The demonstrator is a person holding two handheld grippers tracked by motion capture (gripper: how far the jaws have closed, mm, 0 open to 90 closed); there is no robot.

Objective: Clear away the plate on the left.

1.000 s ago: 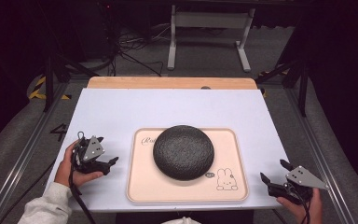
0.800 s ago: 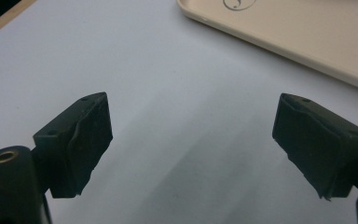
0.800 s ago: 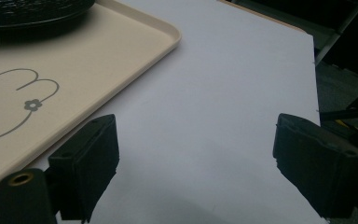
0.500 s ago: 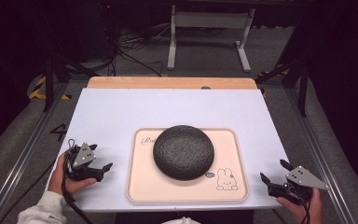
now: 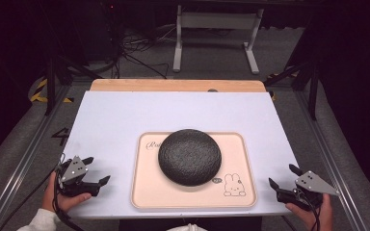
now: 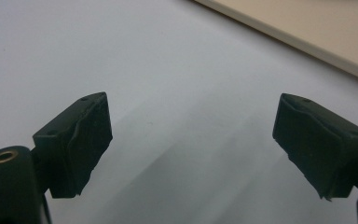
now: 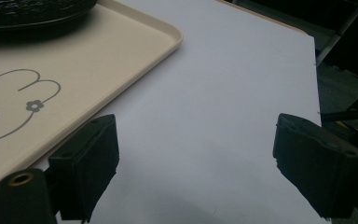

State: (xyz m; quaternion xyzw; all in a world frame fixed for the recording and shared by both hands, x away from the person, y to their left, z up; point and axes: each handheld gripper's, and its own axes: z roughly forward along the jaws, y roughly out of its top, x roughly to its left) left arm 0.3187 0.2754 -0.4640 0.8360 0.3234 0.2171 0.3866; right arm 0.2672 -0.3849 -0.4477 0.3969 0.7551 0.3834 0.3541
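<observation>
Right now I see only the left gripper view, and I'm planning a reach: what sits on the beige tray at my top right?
Observer: A dark grey, rough-textured dome sits on the beige plastic tray, near its middle.
Operator: Where is the right gripper?
Observer: The right gripper is just off the tray's near right corner, open and empty.
Operator: Any markings on the tray?
Observer: A line-drawn rabbit is printed at its near right corner.

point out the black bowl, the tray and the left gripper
black bowl [image 5: 190, 156], high view, top of its dome
tray [image 5: 192, 203], high view, near rim
left gripper [image 5: 96, 170], high view, midway between its open fingertips
</observation>
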